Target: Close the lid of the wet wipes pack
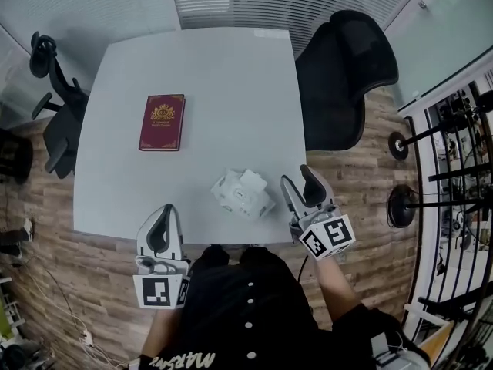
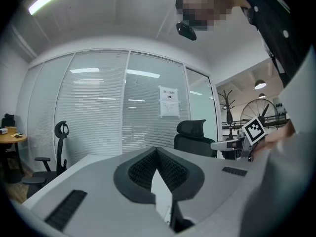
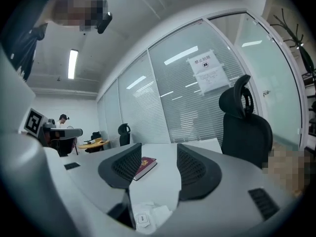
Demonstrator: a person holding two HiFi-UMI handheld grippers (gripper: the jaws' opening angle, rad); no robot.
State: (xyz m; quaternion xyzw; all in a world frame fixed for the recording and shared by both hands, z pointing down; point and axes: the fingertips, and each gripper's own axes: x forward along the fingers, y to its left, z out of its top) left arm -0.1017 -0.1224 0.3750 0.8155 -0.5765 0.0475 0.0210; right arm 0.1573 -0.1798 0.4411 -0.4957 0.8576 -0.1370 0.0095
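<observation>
The white wet wipes pack point(image 1: 241, 194) lies near the table's front edge, right of centre, and its lid flap point(image 1: 252, 180) looks raised. My right gripper point(image 1: 300, 183) hovers just right of the pack with its jaws apart and nothing between them. In the right gripper view the pack point(image 3: 147, 217) shows low, below the open right gripper point(image 3: 158, 169). My left gripper point(image 1: 162, 220) hangs at the front edge, well left of the pack. Its pads meet at the tip of the left gripper point(image 2: 156, 151), holding nothing.
A dark red book point(image 1: 162, 122) lies on the white table point(image 1: 216, 75) at mid-left. A black office chair point(image 1: 343, 75) stands at the table's right side and another chair point(image 1: 54, 106) at the left. My dark-clothed body fills the bottom of the head view.
</observation>
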